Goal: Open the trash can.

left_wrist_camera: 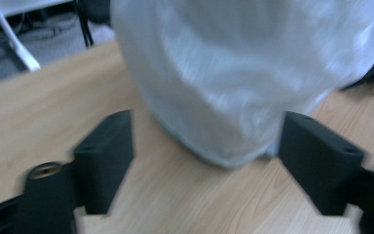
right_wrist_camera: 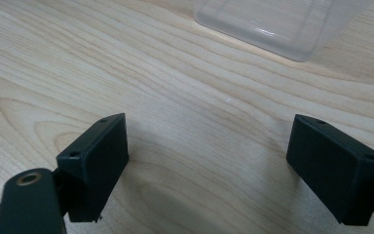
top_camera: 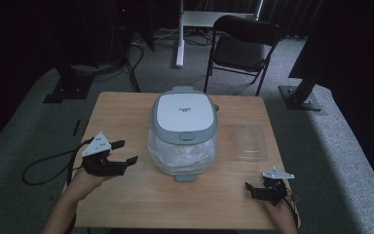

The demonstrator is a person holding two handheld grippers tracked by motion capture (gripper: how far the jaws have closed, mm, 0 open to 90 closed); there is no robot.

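A rice cooker (top_camera: 184,131) with a white and grey lid stands mid-table, its body wrapped in clear plastic film. My left gripper (top_camera: 128,151) hovers to its left, pointing at it, jaws open and holding nothing. In the left gripper view the wrapped body (left_wrist_camera: 233,68) is blurred and sits just beyond the gripper (left_wrist_camera: 207,146), apart from both black pads. My right gripper (top_camera: 251,190) rests low at the table's front right corner, open and holding nothing. The right gripper view has that gripper (right_wrist_camera: 207,146) over bare wood.
A clear plastic container (top_camera: 251,140) lies right of the cooker, and its near edge (right_wrist_camera: 272,22) lies beyond the right jaws. The wooden table (top_camera: 126,204) has free room along the front. A black folding chair (top_camera: 241,46) and stand legs are behind the table.
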